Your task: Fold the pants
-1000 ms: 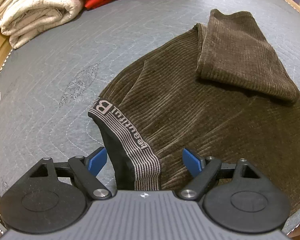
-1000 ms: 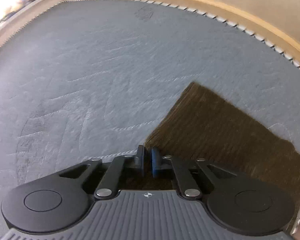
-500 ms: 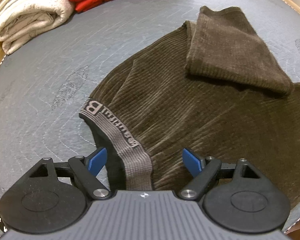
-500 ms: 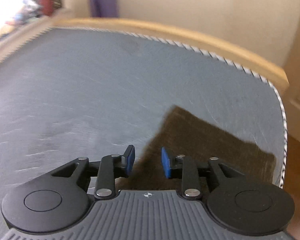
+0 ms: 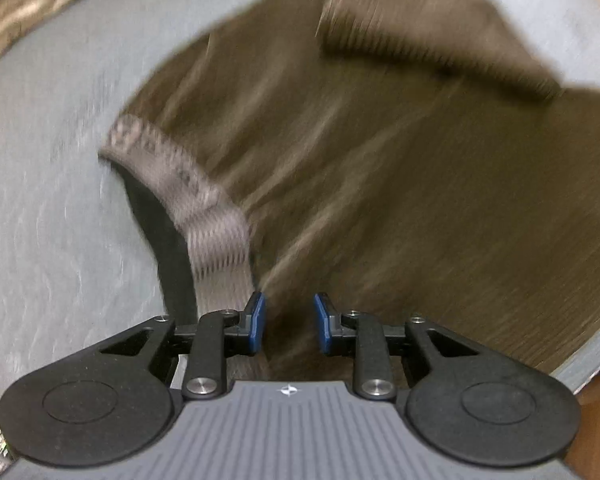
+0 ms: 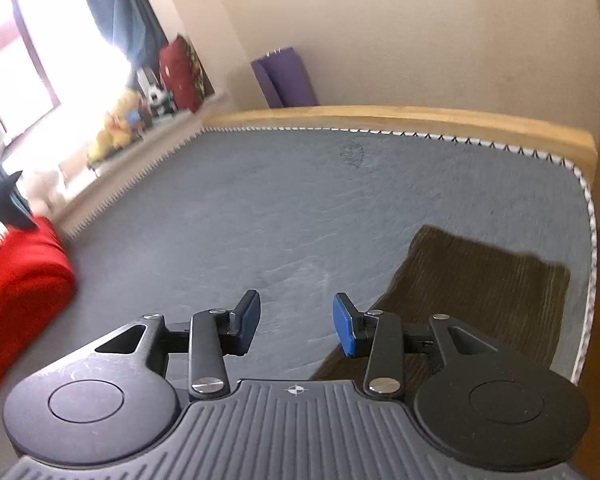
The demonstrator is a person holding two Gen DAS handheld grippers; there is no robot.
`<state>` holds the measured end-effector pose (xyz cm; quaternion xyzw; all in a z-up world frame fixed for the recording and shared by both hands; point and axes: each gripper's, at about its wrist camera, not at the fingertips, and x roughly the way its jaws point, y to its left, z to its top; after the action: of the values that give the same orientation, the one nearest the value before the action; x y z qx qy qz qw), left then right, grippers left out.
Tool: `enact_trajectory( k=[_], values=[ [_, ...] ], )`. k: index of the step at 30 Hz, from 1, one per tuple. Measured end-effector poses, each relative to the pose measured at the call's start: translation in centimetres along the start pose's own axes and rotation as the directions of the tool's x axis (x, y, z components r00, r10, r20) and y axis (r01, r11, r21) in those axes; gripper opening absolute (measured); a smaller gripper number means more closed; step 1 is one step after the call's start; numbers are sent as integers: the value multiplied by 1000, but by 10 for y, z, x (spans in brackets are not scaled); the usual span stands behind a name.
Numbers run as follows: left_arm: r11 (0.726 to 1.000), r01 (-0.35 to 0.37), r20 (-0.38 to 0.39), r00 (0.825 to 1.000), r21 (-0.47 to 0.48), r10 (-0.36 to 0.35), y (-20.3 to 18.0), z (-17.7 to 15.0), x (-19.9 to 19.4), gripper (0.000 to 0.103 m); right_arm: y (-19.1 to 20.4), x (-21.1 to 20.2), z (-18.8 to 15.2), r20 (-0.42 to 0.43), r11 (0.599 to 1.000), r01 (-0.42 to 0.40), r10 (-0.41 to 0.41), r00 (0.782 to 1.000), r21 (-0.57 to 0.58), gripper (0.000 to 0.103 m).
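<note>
1. Covering most of both views, the grey quilted counter [image 6: 284, 216] carries the work; a wooden edge [image 6: 420, 118] borders its far side.
2. The brown corduroy pants [image 5: 420, 184] lie spread on the counter in the left wrist view, with one leg [image 5: 416, 28] doubled back over the body of the garment. In the right wrist view only a flat end of the cloth shows, near the counter's right border.
3. A red folded garment [image 6: 16, 292] sits at the left of the right wrist view, well apart from the pants; a pale folded pile [image 5: 24, 4] lies at the upper left of the left wrist view.
4. The grey striped waistband [image 5: 204, 208] curls up at the pants' left edge, just beside the left tool's left pad.
5. Left tool [image 5: 288, 322]: jaws narrowed but with a gap, brown cloth between the pads; whether they grip it cannot be told, as the view is blurred.
6. Right tool [image 6: 296, 326]: released, jaws apart, above bare counter, beside the cloth and holding nothing.
7. Step in hand, as judged: securing the waist end for the next fold. The next move likely calls for a firm pinch near the waistband and a matching grasp by the right tool, so the cloth travels evenly.
</note>
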<state>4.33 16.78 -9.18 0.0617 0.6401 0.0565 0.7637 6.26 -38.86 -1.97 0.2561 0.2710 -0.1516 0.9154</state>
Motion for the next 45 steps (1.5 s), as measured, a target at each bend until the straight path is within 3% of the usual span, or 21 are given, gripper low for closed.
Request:
enact_trajectory(
  k=[2,4,5,9,11,14,20,24,28,33,37,41,43,44,45],
  values=[
    [998,-44,-33,998,55,46,-5,-7,11,30,13,0,-7,-11,998,-24,24,1000,-53,44],
    [994,-67,-11,998,89,68,-11,-12,6,30,26,0,-12,-27,991,-56,53,998,-124,44],
    [996,-63,2,998,69,63,-10,-14,1,30,32,2,-12,-32,986,-69,65,997,-153,44],
    [997,74,63,995,19,-75,-5,-18,-18,33,42,6,-12,-35,969,-94,88,995,-229,45],
    [998,47,-40,998,41,-45,-6,-24,-1,39,44,7,-12,-39,966,-98,91,995,-237,45],
    [994,33,-24,999,103,-30,-11,-28,-3,41,50,5,-16,-53,967,-100,90,995,-236,46],
    [993,69,103,993,-91,-60,25,-28,-34,55,59,7,-24,-79,955,-127,110,991,-267,48],
    [971,35,92,996,-238,-13,60,-29,-34,64,68,9,-30,-98,945,-141,117,988,-294,50],
    [960,42,51,998,-276,-29,75,-35,-30,68,79,7,-34,-110,933,-174,146,983,-316,50],
    [960,63,60,997,-272,-48,87,-53,-30,72,95,-4,-33,-74,900,-217,204,976,-378,50],
    [966,62,43,998,-252,-53,93,-64,-23,73,103,-8,-34,-60,872,-233,230,971,-431,50],
    [966,131,39,991,-221,-125,90,-75,-18,72,108,0,-37,-102,867,-249,227,968,-432,50],
    [977,129,15,992,-168,-128,83,-81,-14,65,110,5,-39,-125,876,-257,225,966,-408,50],
    [981,133,23,991,-142,-131,80,-83,-14,55,112,7,-40,-132,879,-258,223,966,-402,50],
    [980,149,29,989,-131,-146,78,-84,-15,39,113,9,-42,-140,879,-263,225,964,-398,50]
  ],
)
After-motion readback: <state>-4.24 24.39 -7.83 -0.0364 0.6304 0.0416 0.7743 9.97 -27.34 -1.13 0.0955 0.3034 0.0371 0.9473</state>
